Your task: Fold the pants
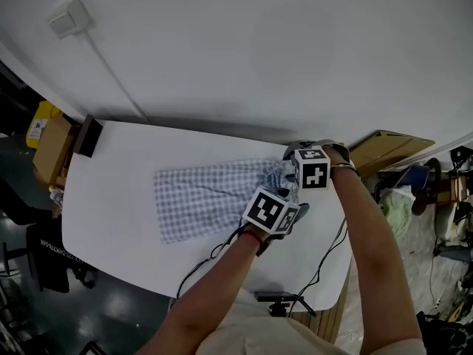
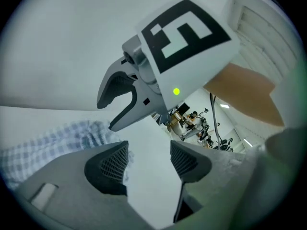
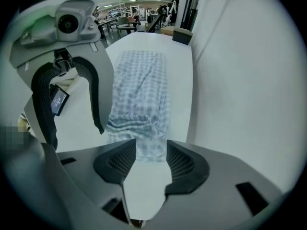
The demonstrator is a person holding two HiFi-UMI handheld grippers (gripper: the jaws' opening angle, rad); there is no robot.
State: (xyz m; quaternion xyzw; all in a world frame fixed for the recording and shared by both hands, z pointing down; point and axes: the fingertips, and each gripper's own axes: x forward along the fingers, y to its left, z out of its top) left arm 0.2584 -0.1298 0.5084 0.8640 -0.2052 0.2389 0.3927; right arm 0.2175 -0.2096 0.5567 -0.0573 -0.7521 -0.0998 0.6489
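1. Person's forearms [image 1: 372,237]: nearest item. Both reach in over the near edge of the table [image 1: 111,205] toward its right end, and each bears a gripper with a marker cube.
2. Left gripper [image 2: 148,164]: jaws stand wide apart. Only bare table top shows between the pads, and nothing is held. The checked cloth's edge lies just beside the left-hand pad, and contact cannot be told.
3. Right gripper [image 3: 151,158]: points down over the far right part of the table with its jaws wide apart. The gathered end of the cloth shows in the gap at the pad tips, but the pads do not press on it. Nothing is gripped.
4. Pants [image 1: 207,198]: blue-and-white check. They lie flat as one long strip across the middle of the table. The bunched waistband end is toward the right edge, under the two grippers, and the other end points to the left edge.
5. Progress, judged: the strip looks like one leg laid on the other, so the lengthwise fold appears done. No crosswise fold shows, so bringing one end over the other is still to do. The waistband end also needs smoothing.
6. Sundries: a cardboard box [image 1: 50,148] stands off the left edge, and a dark block [image 1: 88,135] sits at the far left corner.
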